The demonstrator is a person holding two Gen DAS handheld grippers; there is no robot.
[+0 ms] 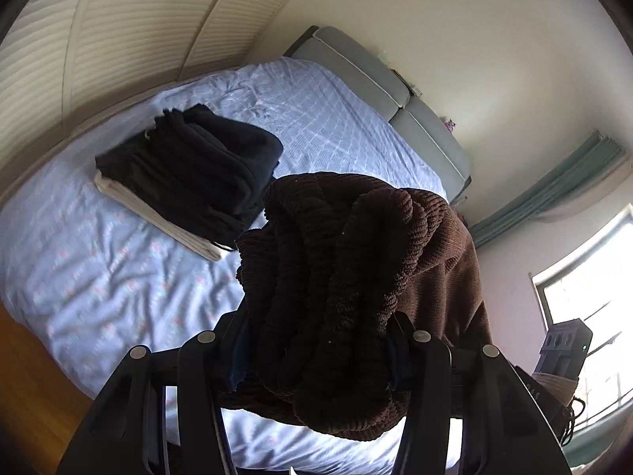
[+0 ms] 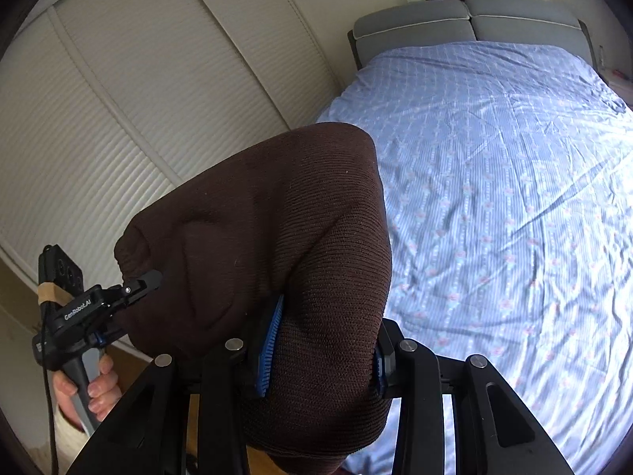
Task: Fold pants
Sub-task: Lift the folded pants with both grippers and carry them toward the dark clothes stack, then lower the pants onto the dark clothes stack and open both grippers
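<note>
Pants (image 1: 336, 277), seemingly folded, clamped by both claws above bed (image 2: 514, 198).

I see a bed (image 1: 118, 277) under a wrinkled pale-blue patterned cover, its grey padded headboard (image 2: 467, 19) at the far end. On it, well short of the headboard, lies a stack of folded clothes (image 1: 186, 174), dark garments over a cream one.

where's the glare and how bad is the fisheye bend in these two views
Left wrist view: window blown out white, brown pants dark against it, closet doors curve strongly. Right wrist view: bedsheet washes out lower right, closet slats bow, black corners vignette.
</note>
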